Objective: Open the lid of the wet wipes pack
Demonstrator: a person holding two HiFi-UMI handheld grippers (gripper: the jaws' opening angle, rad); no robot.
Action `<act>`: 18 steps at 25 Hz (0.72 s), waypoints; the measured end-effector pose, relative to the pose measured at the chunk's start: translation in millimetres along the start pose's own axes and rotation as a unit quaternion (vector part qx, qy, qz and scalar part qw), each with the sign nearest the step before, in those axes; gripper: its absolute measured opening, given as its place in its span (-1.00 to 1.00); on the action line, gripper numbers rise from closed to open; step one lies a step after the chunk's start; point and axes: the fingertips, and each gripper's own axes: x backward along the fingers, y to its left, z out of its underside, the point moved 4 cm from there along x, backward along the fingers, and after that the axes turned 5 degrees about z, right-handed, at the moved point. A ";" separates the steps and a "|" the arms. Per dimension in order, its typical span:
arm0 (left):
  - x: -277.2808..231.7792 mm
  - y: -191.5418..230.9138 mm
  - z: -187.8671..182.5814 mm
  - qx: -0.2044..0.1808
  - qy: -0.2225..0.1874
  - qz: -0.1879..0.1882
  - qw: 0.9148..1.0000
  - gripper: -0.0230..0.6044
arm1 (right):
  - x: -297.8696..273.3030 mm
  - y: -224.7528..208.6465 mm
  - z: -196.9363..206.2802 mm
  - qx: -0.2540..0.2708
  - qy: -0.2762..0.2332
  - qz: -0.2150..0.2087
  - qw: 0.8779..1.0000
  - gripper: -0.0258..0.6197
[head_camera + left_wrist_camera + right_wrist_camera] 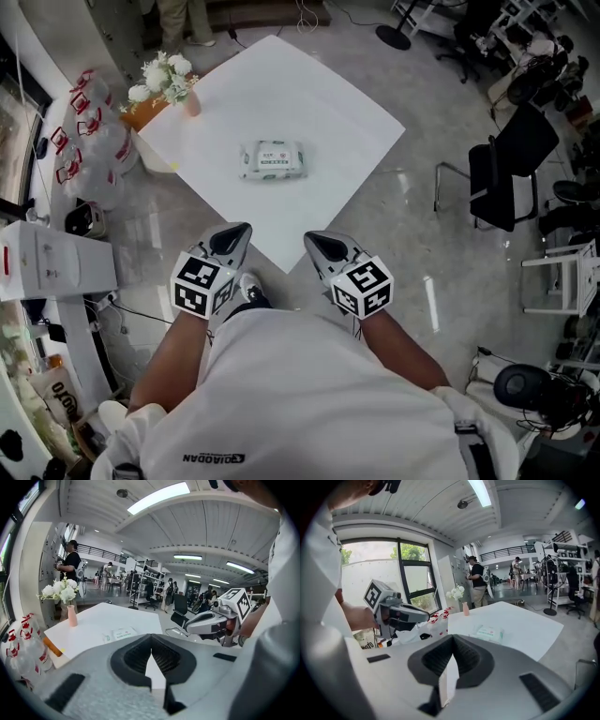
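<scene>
Hovering close to the body, both tools sit just off the table's 6 o'clock corner in the head view. Left gripper [240, 231]: grey moulded jaws pinched to a point, ribbed black pads meeting at the tips, nothing between them. Right gripper [314, 240]: same shape, jaws closed tip to tip, empty. Wet wipes pack [273, 159]: soft rectangular pouch, white with green print, lying flat near the centre of the table [309, 84], at 12 o'clock from both grippers and well apart from them; lid detail too small to read. Table top is smooth, white and square, set diamond-wise. Slim pink vase [191, 103] with white flowers [161, 75] stands at the table's 10 o'clock edge. Clear plastic bottles [89, 141] with red labels are clustered beside the table at 9 o'clock. Black office chair [511, 169] at 3 o'clock on the glossy grey floor [412, 216]
</scene>
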 end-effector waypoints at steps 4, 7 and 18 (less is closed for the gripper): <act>-11.3 29.2 -10.9 -0.013 0.002 0.025 1.000 -0.90 | -27.5 -6.6 -12.4 -0.004 0.002 0.021 1.000 -0.90; -17.6 44.5 -16.1 -0.022 0.003 0.047 0.999 -0.90 | -43.0 -11.7 -19.5 -0.011 0.003 0.039 0.999 -0.90; -31.1 78.2 -19.6 -0.015 0.014 0.071 0.997 -0.90 | -68.3 -29.3 -32.2 -0.023 0.019 0.067 0.997 -0.90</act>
